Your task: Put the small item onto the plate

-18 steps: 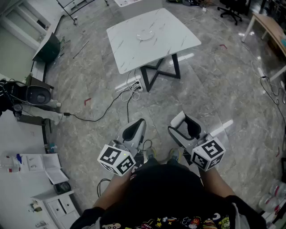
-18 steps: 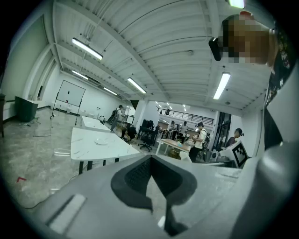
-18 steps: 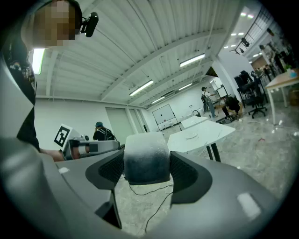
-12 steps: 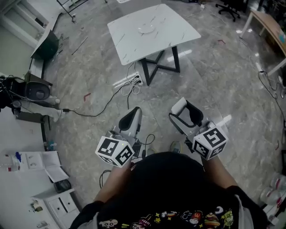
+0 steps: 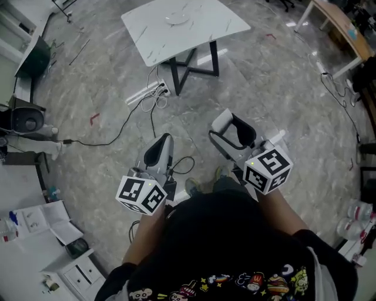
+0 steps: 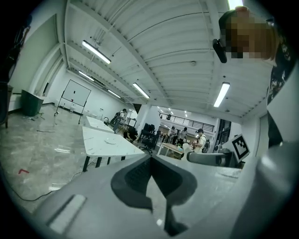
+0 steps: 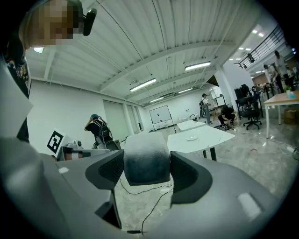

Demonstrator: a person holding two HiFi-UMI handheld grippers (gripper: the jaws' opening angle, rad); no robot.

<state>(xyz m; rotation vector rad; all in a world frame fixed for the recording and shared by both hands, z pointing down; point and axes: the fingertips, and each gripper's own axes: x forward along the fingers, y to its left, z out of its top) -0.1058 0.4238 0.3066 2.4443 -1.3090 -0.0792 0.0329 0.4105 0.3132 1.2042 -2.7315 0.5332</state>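
My right gripper (image 5: 230, 133) (image 7: 146, 161) is shut on a small pale rounded item (image 7: 146, 158) (image 5: 221, 122), which fills the gap between its dark pads. My left gripper (image 5: 158, 154) (image 6: 150, 173) is shut with nothing in it, its pads meeting in a line. Both are held in front of the person's body, above the floor. The white plate (image 5: 177, 18) (image 6: 111, 140) (image 7: 191, 137) lies on a white marbled table (image 5: 205, 28) well ahead of both grippers.
A power strip with coiled cables (image 5: 148, 94) lies on the floor under the table's near edge, and a black cable (image 5: 111, 132) runs left. White desks and a drawer unit (image 5: 64, 264) stand at the left. A wooden desk (image 5: 332, 20) is at top right. People stand far off.
In the head view the table and plate have slid toward the top left. Both grippers keep their places in front of the body, and the right one still holds the item.
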